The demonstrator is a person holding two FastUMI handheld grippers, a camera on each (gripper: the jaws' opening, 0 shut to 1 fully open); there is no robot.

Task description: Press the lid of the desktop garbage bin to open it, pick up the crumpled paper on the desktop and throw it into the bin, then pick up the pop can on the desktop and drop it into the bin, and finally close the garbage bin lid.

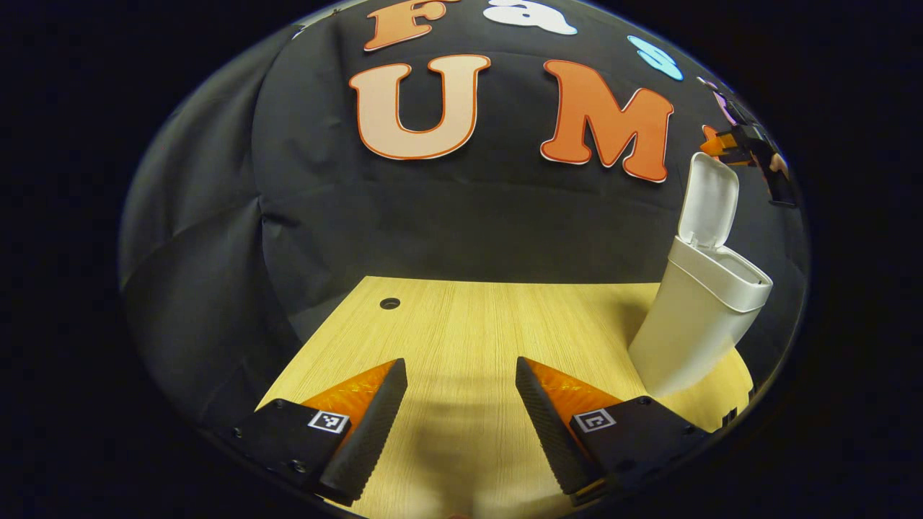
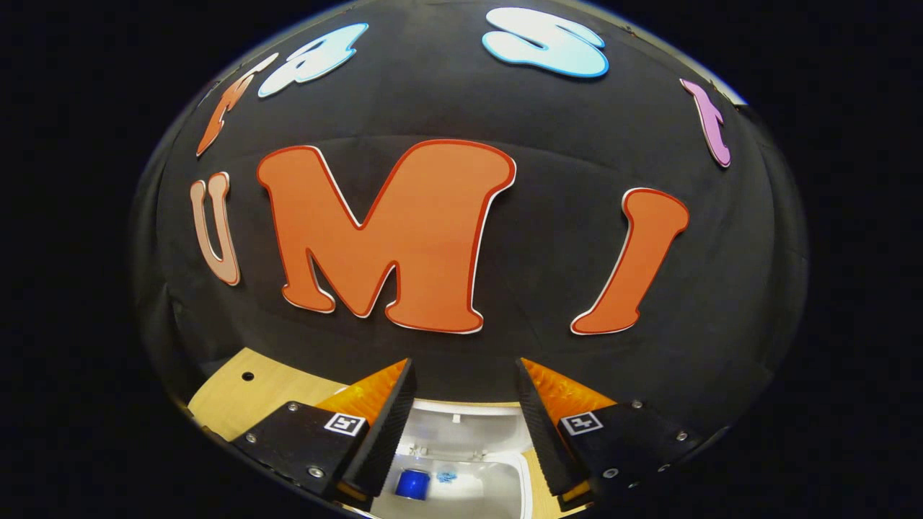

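The white garbage bin (image 1: 692,324) stands at the right of the wooden desk (image 1: 461,317), its lid (image 1: 710,198) flipped up and open. My left gripper (image 1: 460,367) hovers low over the bare desk, open, with nothing between its fingers. The right gripper (image 1: 750,148) shows high above the bin, near the lid's top. In the right gripper view, my right gripper (image 2: 465,375) is open and looks straight down into the bin's mouth (image 2: 497,461). A blue pop can (image 2: 412,483) lies inside the bin, below the fingers. The raised lid (image 2: 469,425) shows just behind the opening.
A small round hole (image 1: 389,303) sits in the desk's far left corner, also seen as the hole (image 2: 247,376) in the right gripper view. The black cloth wall runs close behind the desk and the bin.
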